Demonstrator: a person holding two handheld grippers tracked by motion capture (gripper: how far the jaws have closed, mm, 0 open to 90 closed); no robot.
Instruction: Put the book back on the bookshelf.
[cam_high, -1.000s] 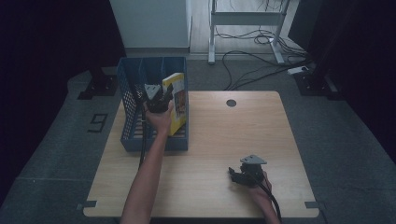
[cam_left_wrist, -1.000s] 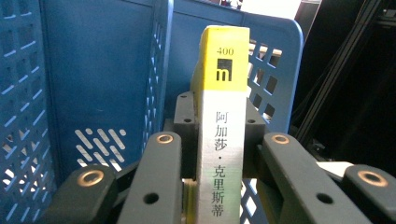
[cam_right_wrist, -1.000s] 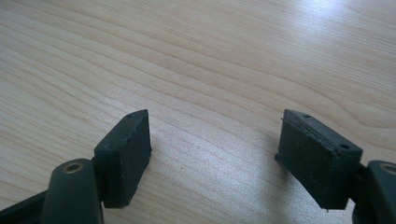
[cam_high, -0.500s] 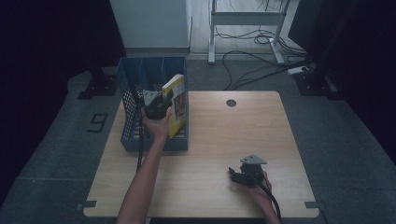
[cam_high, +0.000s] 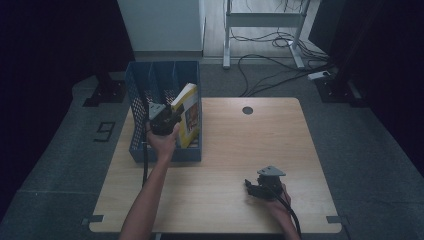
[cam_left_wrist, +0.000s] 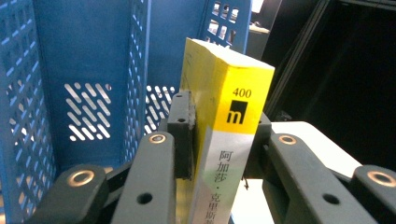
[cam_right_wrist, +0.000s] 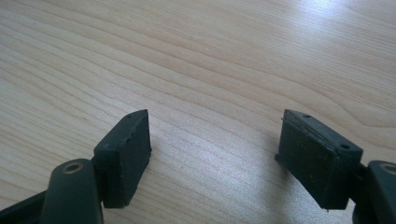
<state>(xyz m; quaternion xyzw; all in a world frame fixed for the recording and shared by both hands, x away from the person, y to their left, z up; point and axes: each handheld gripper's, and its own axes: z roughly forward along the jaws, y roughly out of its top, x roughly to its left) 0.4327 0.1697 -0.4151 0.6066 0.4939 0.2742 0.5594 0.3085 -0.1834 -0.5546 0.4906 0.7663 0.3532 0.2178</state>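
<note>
Room: dark grey carpet lies around your table, with a white cabinet and loose cables at the far side.
Table (cam_high: 220, 200): pale wood, with a round hole near its far edge.
File rack (cam_high: 145, 90): blue, perforated and split into upright slots; it stands on the table's far left corner.
Book (cam_high: 187, 107): yellow and white, it stands in the rack's right slot. It leans with its top edge toward the far right, its long axis runs bottom to top, and its spine faces your left gripper.
Left gripper (cam_high: 167, 120): you hold it at the near side of the rack. Its jaws have just been opening, though the book is between them and, in the left gripper view (cam_left_wrist: 219, 154), the pads look to be against its two covers beside the spine.
Right gripper (cam_high: 260, 187): it rests on the near right of the table. In the right gripper view (cam_right_wrist: 215, 154) its jaws stand wide apart over bare wood, holding nothing.
</note>
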